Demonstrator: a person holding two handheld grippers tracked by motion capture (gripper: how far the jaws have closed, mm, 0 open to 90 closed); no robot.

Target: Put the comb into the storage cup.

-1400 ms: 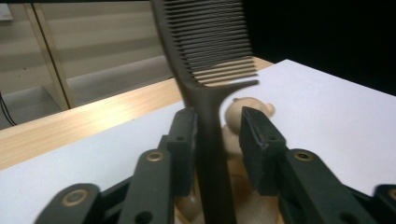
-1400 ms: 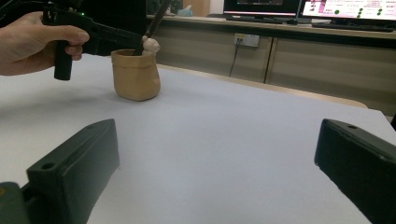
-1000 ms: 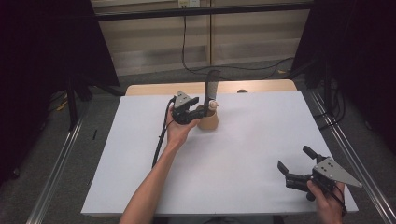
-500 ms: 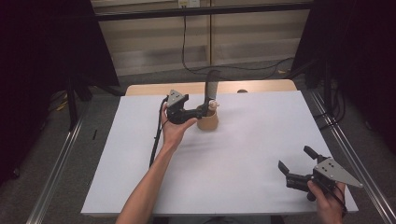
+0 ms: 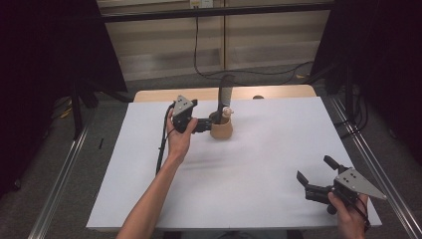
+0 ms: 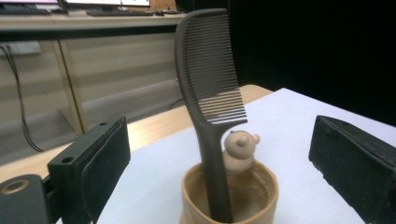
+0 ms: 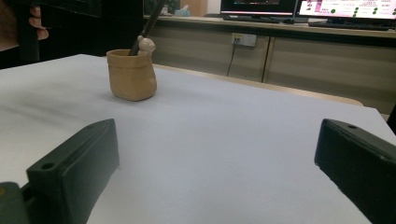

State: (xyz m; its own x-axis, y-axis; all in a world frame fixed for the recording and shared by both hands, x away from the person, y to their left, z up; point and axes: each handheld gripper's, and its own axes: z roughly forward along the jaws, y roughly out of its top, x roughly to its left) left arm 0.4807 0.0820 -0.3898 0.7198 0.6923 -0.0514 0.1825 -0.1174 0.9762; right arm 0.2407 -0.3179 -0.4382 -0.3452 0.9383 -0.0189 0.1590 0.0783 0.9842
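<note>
White table (image 5: 259, 164) | comb (image 6: 208, 79) teeth: left tongs (image 6: 219, 158) view | tongs apart

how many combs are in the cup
1: a dark comb stands handle-down in the tan cup, teeth up, beside the little bear figure on its rim. Nothing more shows inside.

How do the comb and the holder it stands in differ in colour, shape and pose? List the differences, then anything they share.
Colour: the comb is dark grey; the holder is tan.
Shape: the comb is long, thin and toothed; the holder is a short, round cup with a small figure on its rim.
Pose: the comb stands handle-down, leaning slightly; the holder sits flat on the table.
Shared: both are free of any jaws.
</note>
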